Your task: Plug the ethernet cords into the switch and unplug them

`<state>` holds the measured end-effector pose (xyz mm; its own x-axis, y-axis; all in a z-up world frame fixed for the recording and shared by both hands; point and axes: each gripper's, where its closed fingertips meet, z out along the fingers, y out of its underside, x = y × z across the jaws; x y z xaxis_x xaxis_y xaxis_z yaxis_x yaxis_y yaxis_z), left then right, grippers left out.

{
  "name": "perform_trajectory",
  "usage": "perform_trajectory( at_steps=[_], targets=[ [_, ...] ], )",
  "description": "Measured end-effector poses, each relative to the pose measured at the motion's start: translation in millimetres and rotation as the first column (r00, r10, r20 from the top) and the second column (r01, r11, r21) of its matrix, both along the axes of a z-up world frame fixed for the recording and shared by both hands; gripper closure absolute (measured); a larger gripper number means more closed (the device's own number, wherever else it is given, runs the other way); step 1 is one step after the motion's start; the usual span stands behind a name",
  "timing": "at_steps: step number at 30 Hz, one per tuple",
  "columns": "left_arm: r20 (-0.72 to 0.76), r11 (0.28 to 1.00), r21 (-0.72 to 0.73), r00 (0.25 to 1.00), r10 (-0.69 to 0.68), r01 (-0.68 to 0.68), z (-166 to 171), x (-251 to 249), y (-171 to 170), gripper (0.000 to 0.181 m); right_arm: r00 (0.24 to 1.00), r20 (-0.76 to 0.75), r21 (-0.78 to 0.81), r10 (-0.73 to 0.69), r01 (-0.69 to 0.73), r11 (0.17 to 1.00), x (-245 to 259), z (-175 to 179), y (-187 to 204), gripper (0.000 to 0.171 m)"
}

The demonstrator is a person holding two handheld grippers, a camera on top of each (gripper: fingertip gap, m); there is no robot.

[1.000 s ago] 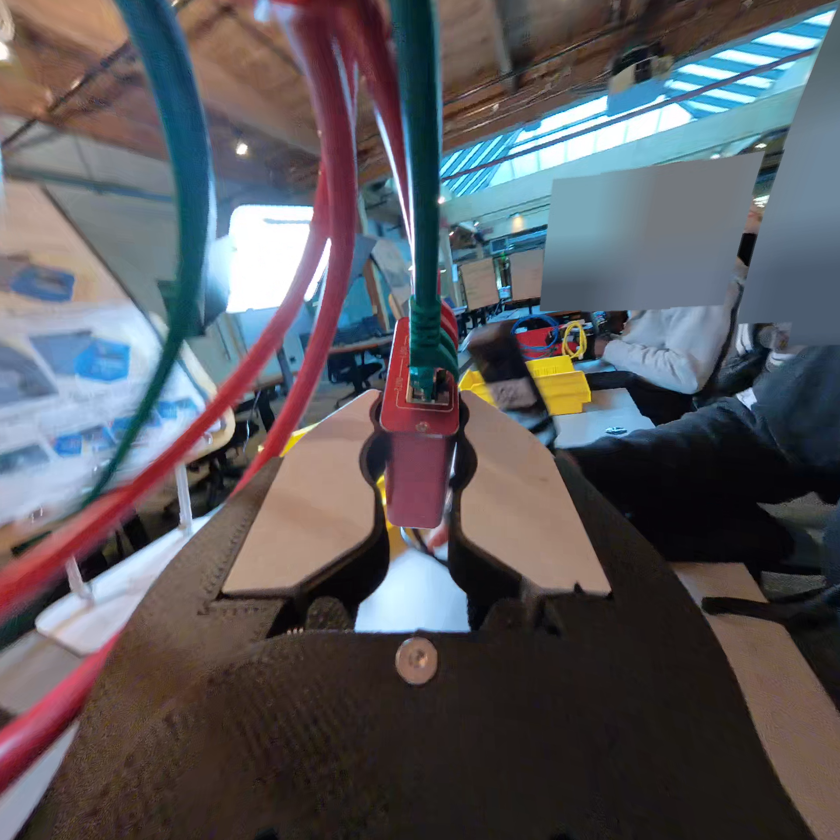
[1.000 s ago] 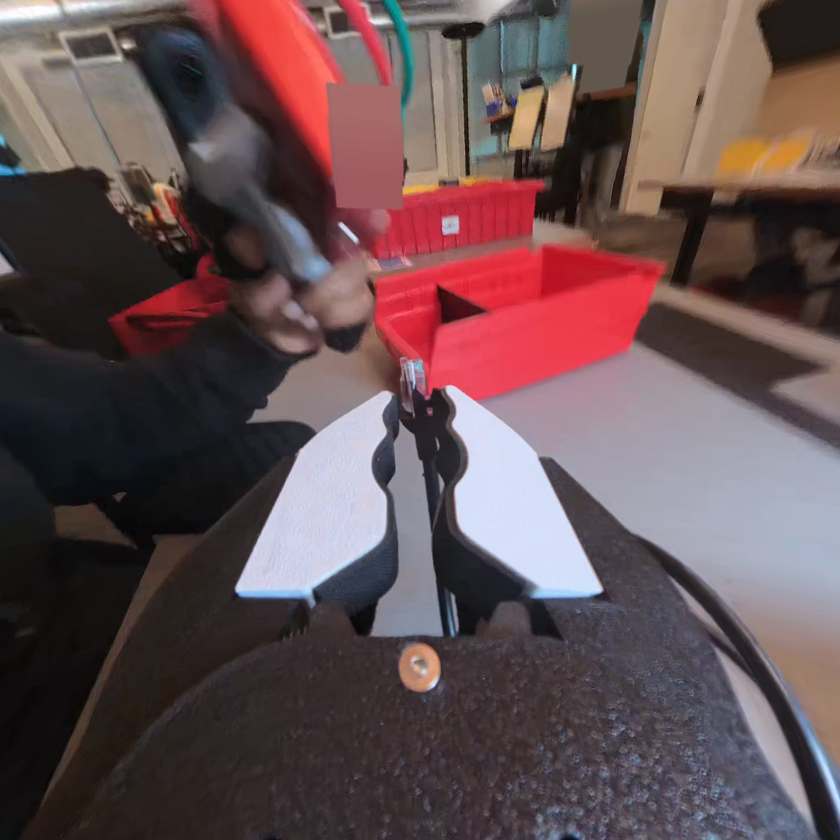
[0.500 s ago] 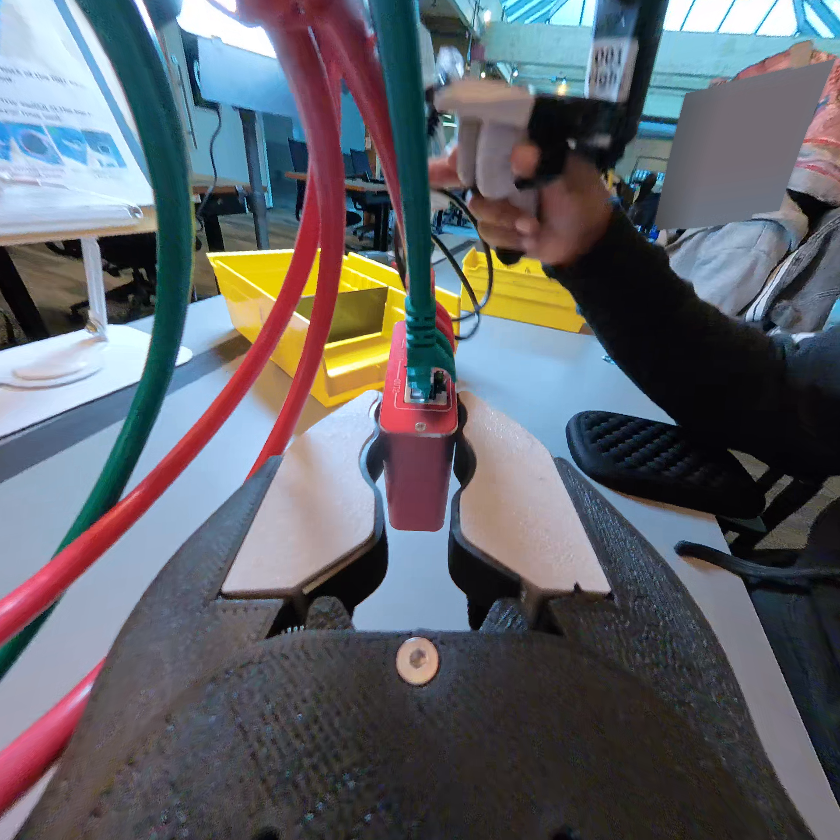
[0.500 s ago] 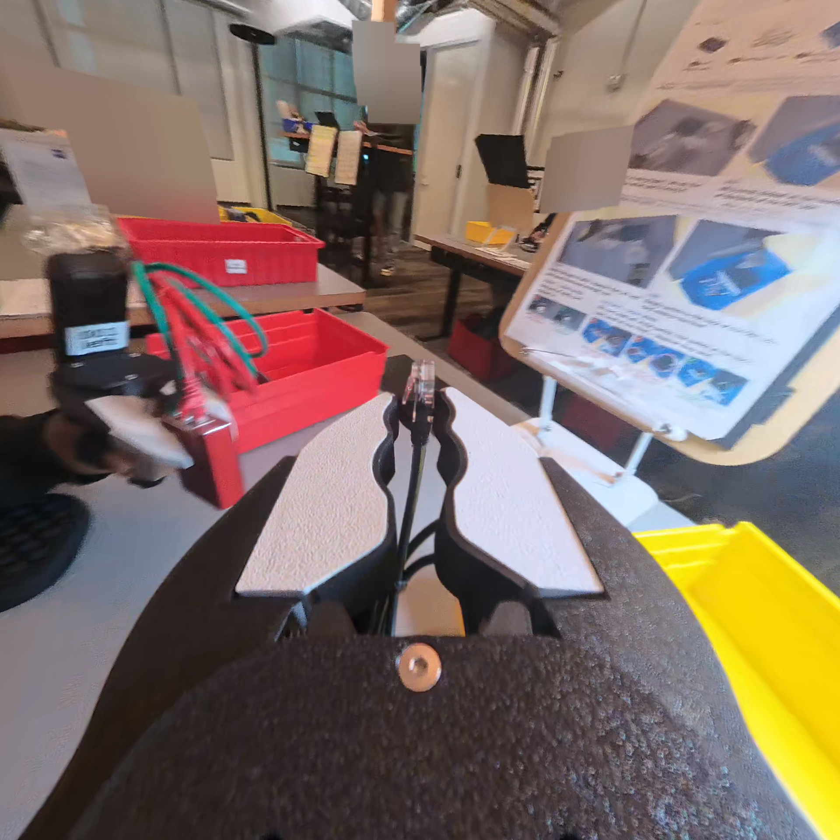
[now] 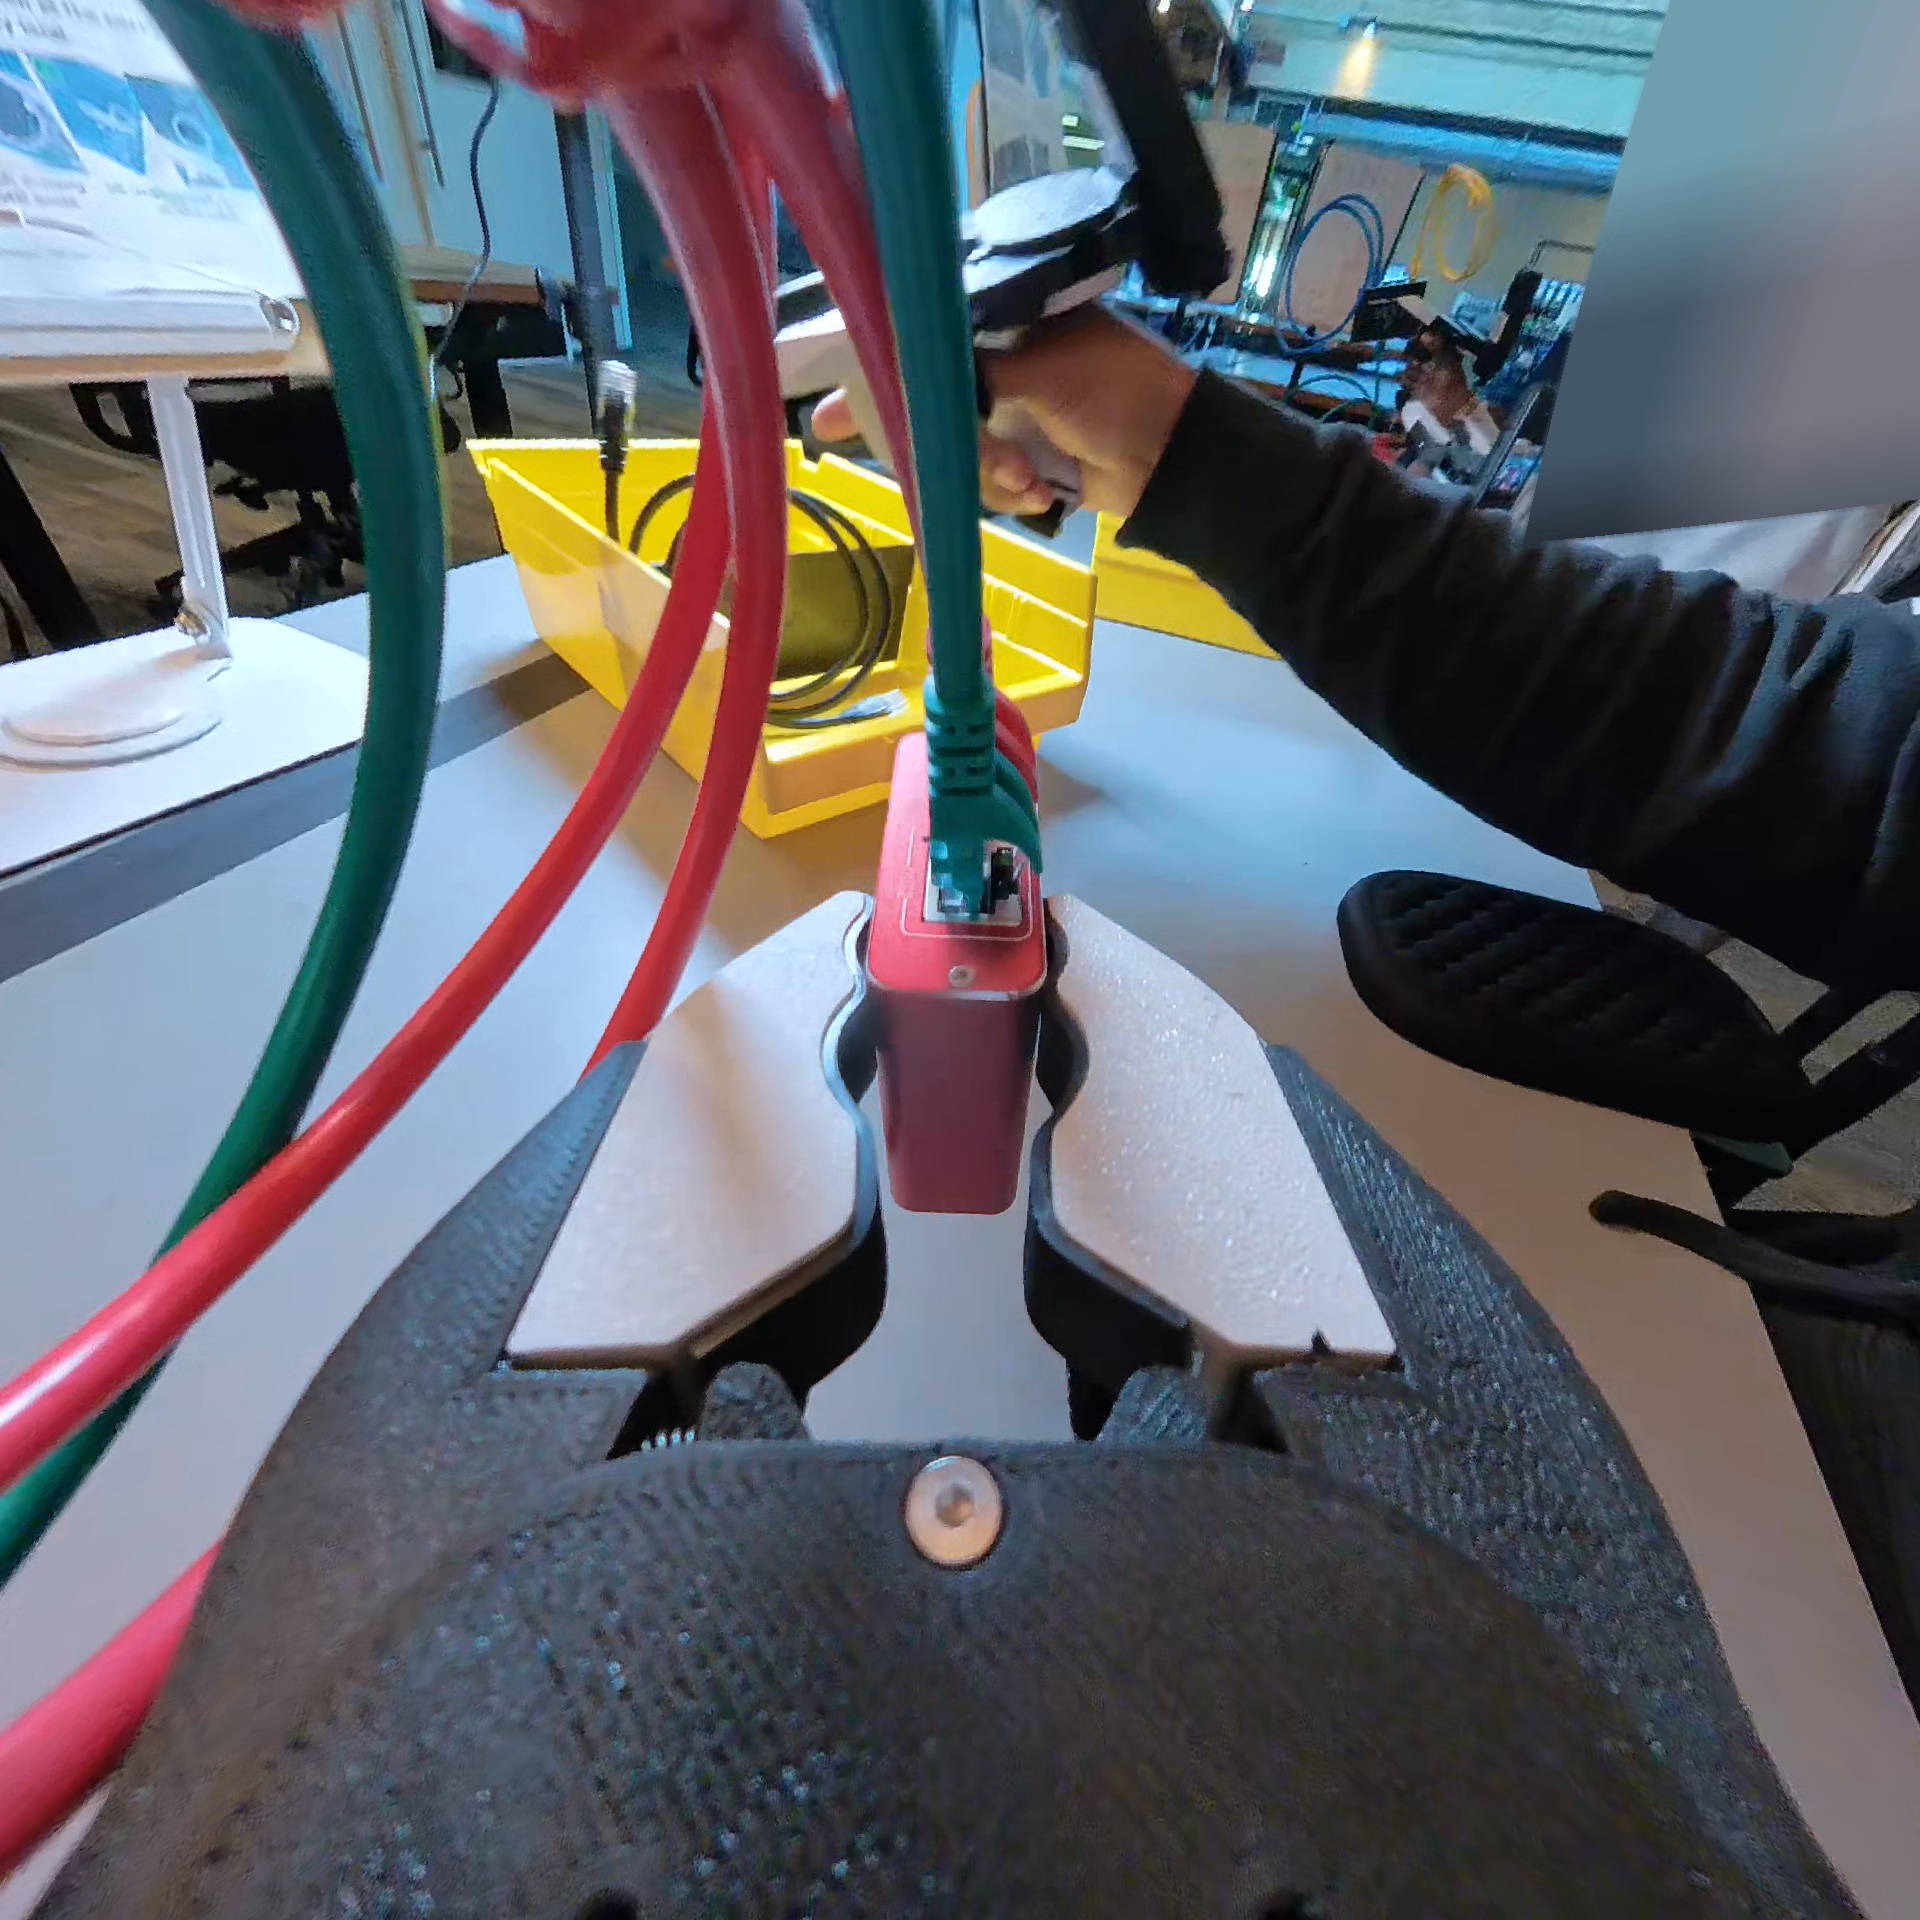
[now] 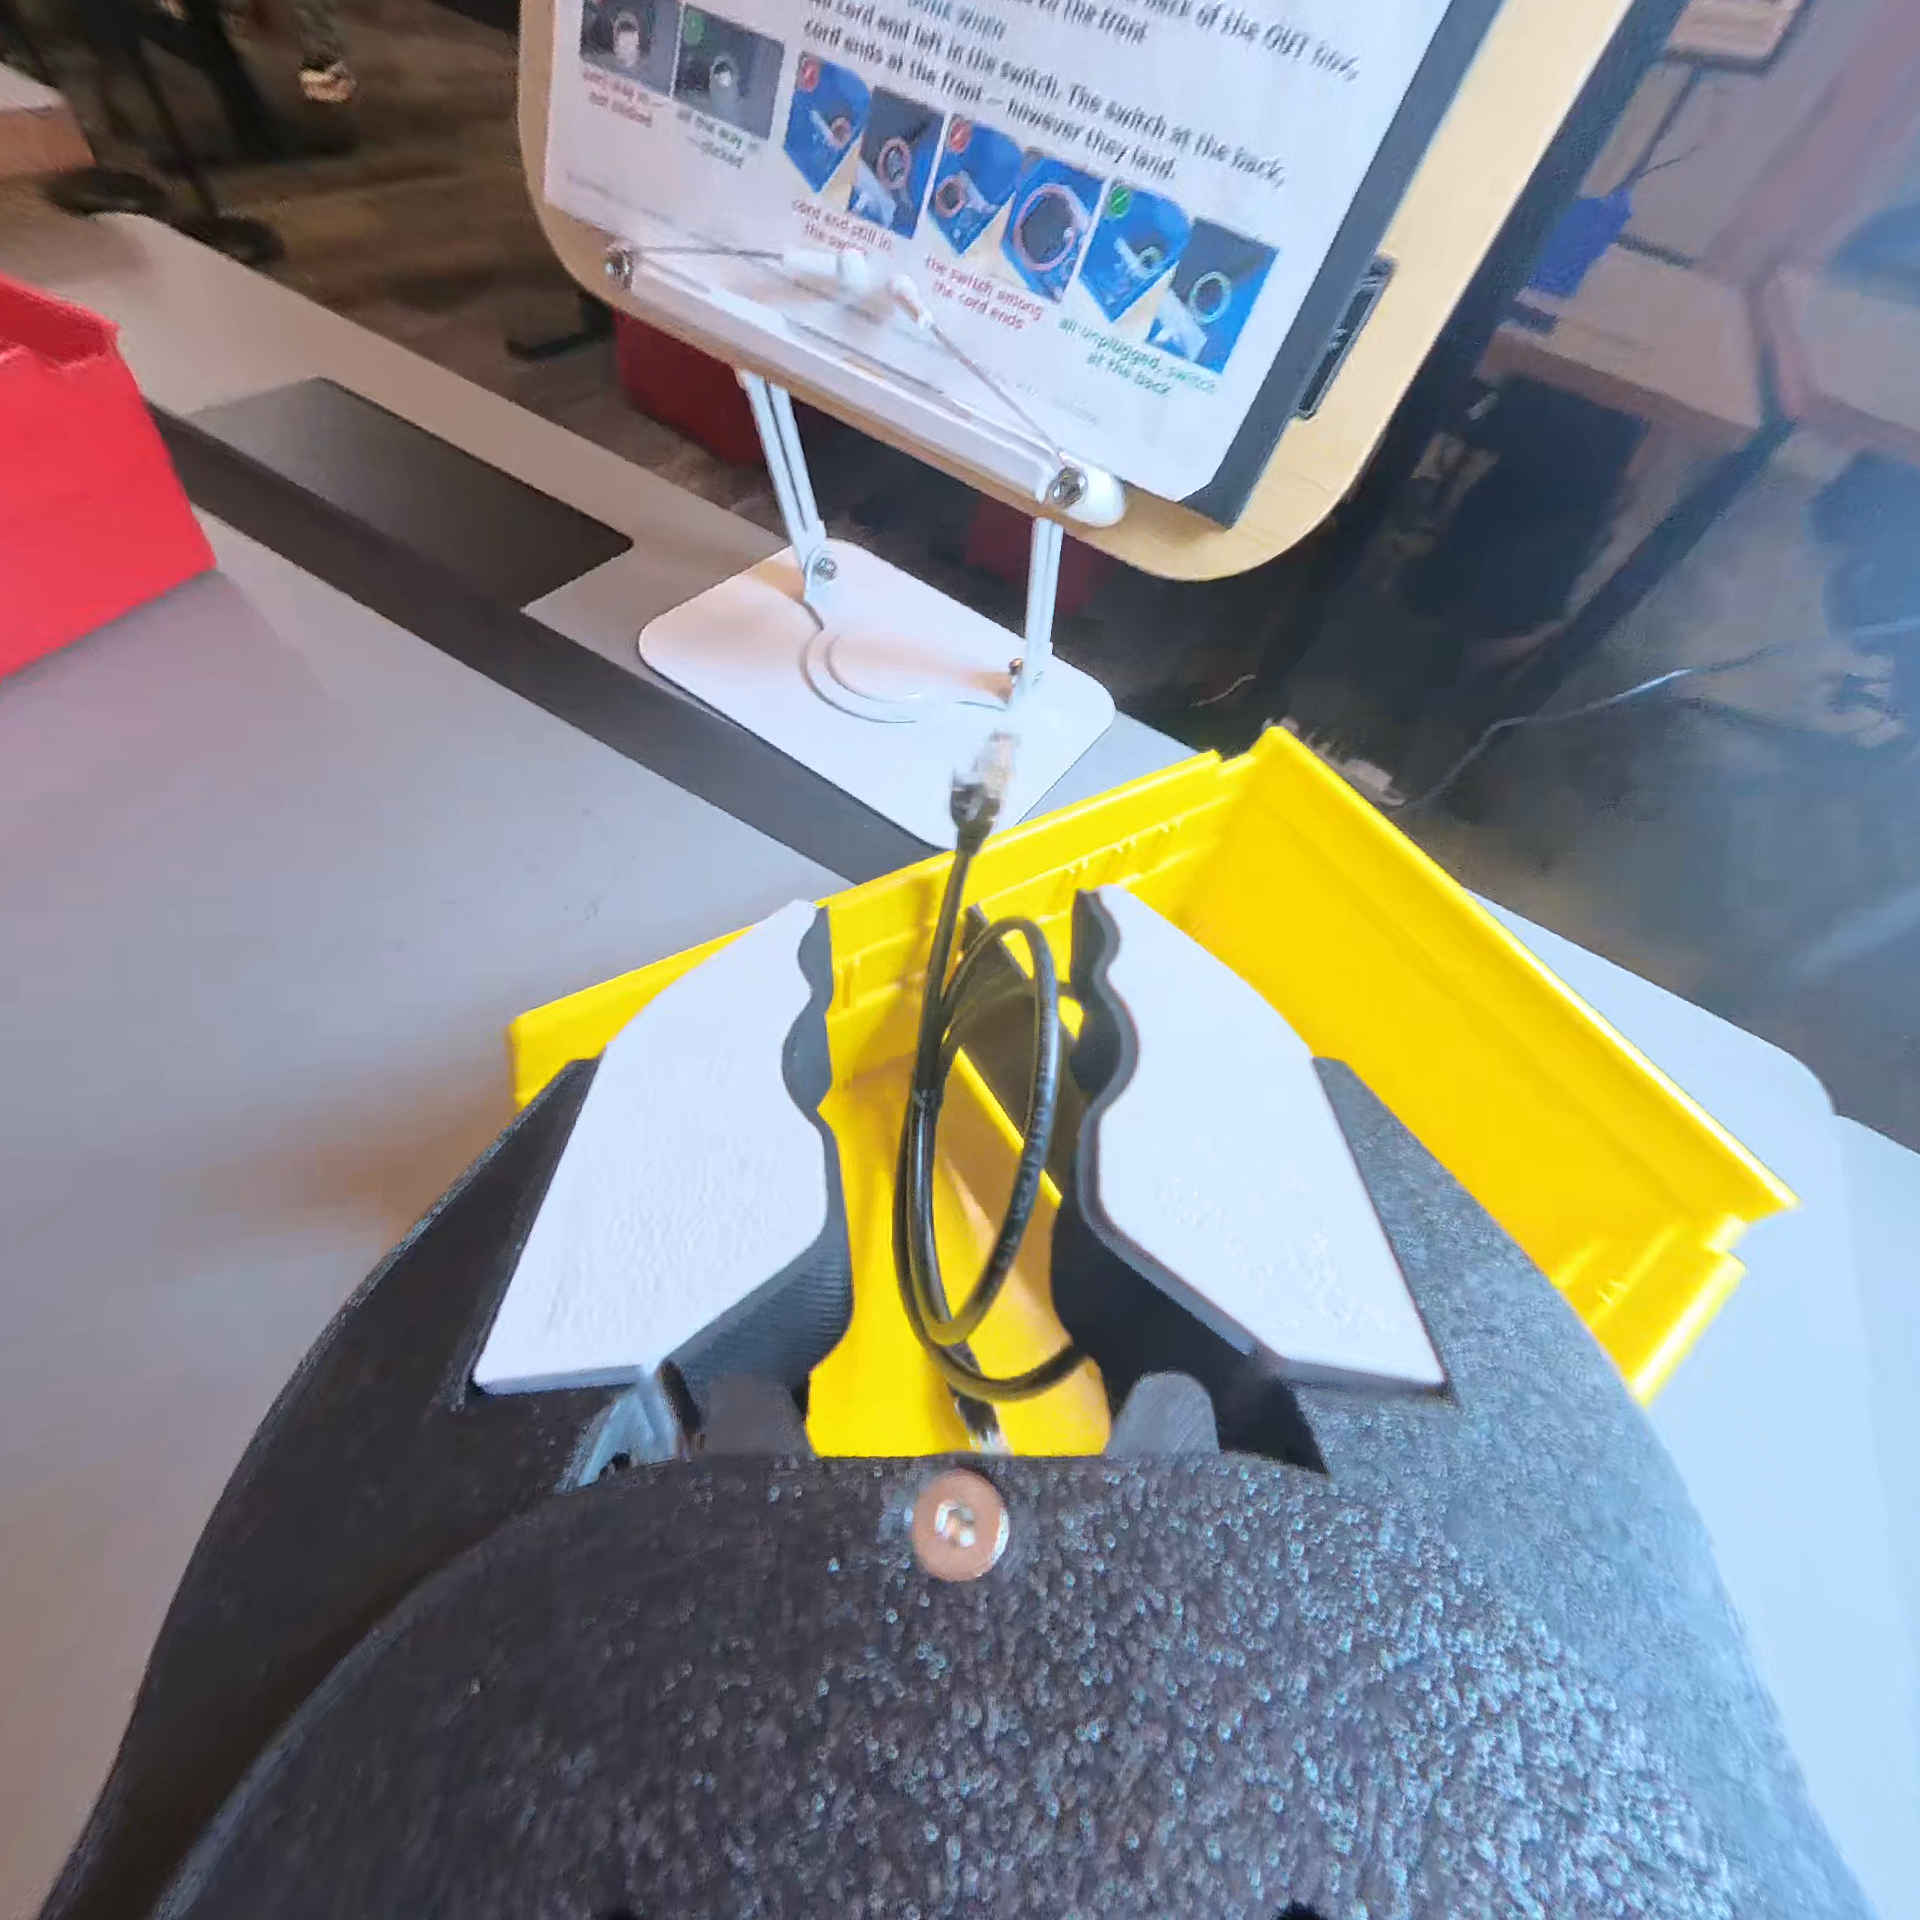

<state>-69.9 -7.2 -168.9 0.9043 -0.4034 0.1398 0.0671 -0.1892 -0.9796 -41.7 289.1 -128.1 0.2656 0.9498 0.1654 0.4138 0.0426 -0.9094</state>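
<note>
My left gripper is shut on a red switch, held upright above the grey table. A green cord and red cords are plugged into its top and loop up and to the left. My right gripper is open over a yellow bin. A black ethernet cord lies loose between its fingers, coiled in the bin, with its clear plug sticking up. In the left wrist view the right gripper hovers over the yellow bin with the black cord in it.
A white stand with an instruction sheet stands behind the bin; it also shows at the left of the left wrist view. A red bin is at the far left. A black chair armrest sits right of the table. The left gripper's tips are roughly 30 centimeters from the right gripper's.
My right gripper swung over the yellow bin, opened and let go of the black cord, which now rests in the bin. My left gripper tilted down while still holding the switch.
</note>
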Motion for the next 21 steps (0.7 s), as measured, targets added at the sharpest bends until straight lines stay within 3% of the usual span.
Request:
perform_trajectory(
  at_steps=[3, 6, 9, 13, 17, 21],
  targets=[
    [-0.006, 0.999, -0.049, 1.000, -0.003, 0.003, -9.4, 0.7, 2.2, 0.154, 0.995, -0.099, 0.042, 0.012, -0.008, 0.999, 13.7, 25.0, -21.3, 0.126],
    [-0.037, 0.996, -0.093, 0.999, -0.021, 0.018, -19.6, 6.7, 4.1, 0.154, 0.942, -0.165, 0.014, 0.293, -0.295, 0.956, 9.4, 35.0, -103.5, 0.133],
    [-0.078, 0.988, -0.137, 0.994, -0.077, 0.066, -30.1, 20.6, 3.5, 0.154, 0.796, -0.092, -0.024, 0.599, -0.603, 0.797, 8.8, 7.7, -202.9, 0.133],
    [-0.166, 0.973, -0.194, 0.973, -0.161, 0.127, -44.3, 40.6, 0.2, 0.154, 0.601, 0.024, -0.073, 0.799, -0.796, 0.601, 10.3, -42.0, -286.7, 0.132],
    [-0.281, 0.950, -0.270, 0.931, -0.231, 0.155, -62.1, 51.0, -5.5, 0.154, 0.516, 0.016, -0.122, 0.857, -0.849, 0.514, 8.8, -55.4, -315.4, 0.152],
    [-0.297, 0.939, -0.300, 0.919, -0.258, 0.167, -68.7, 51.2, -7.6, 0.154, 0.516, -0.021, -0.130, 0.856, -0.851, 0.509, 8.1, -56.5, -321.3, 0.161]
  ],
)
